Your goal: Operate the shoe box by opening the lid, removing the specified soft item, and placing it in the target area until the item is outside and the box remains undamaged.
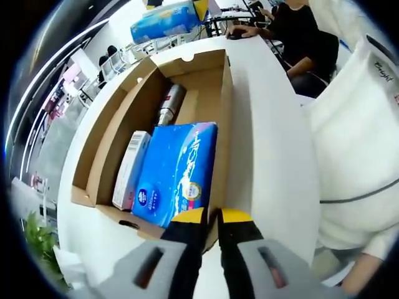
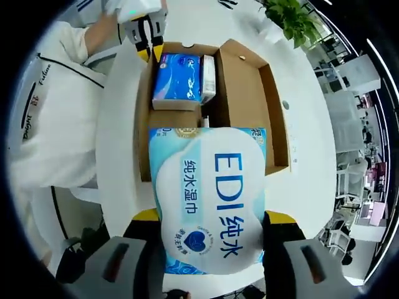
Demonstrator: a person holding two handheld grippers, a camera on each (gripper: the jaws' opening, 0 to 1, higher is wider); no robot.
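Note:
An open cardboard shoe box (image 1: 222, 93) lies on the white table (image 1: 268, 143), its lid (image 1: 103, 134) folded out flat. Inside lie a blue tissue pack (image 1: 177, 168), a small white carton (image 1: 131, 168) and a silver can (image 1: 170, 103). My left gripper (image 1: 212, 218) is shut on the near end of the box's side wall. My right gripper (image 2: 215, 218) is shut on a large blue-and-white wet-wipes pack (image 2: 212, 199), held above the box's (image 2: 246, 99) near end. The left gripper (image 2: 149, 40) pinches the far wall there. The raised wipes pack (image 1: 165, 22) hangs past the box's far end.
A person in a white top (image 1: 355, 137) stands close beside the table (image 2: 118, 143). Another person in black (image 1: 299, 31) sits at the far end. A potted plant (image 2: 290, 18) stands past the box. Bare table surface runs along the box's side.

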